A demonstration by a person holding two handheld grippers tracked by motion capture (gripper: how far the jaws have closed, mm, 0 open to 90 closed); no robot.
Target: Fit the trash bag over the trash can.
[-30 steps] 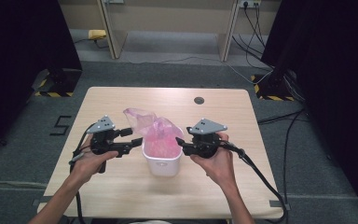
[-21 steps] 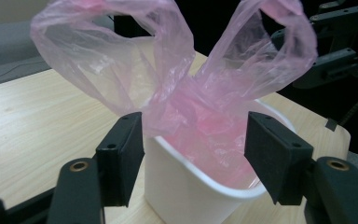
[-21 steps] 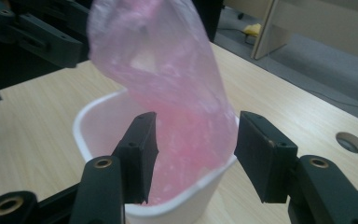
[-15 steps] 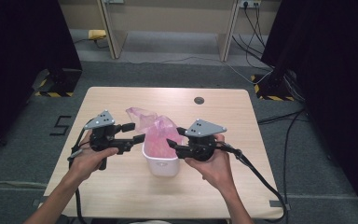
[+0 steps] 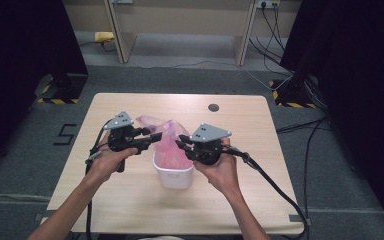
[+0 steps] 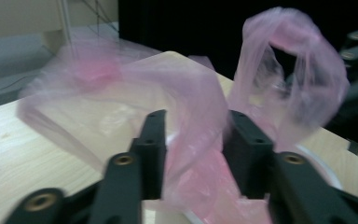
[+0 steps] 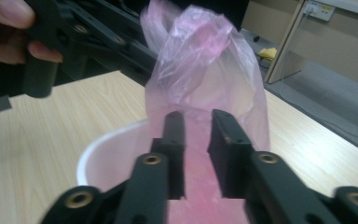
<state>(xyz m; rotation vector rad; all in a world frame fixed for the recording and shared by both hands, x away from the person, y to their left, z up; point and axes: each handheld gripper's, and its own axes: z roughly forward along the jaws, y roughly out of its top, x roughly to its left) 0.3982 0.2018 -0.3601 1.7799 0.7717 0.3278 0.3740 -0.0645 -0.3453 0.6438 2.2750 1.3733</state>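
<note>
A thin, translucent pink plastic bag (image 7: 205,70) is being seen crumpled and faintly glossy between the matt black plastic jaws of the right gripper (image 7: 196,122). Below those jaws, a smooth white plastic tub (image 7: 107,154) is being shown with a slight sheen. The same film (image 6: 200,121) is being gathered between the left gripper (image 6: 193,135) and its matt black jaws. Beneath both, the surface (image 5: 130,200) is being shown as pale wood-grain laminate, smooth and matt.

At the frame's center, a white tub (image 5: 172,172) on the wooden table (image 5: 130,200) holds a pink plastic bag (image 5: 172,145). The left gripper (image 5: 152,139) and right gripper (image 5: 181,141) meet the bag from either side, their jaws having just been closing on the plastic.
</note>
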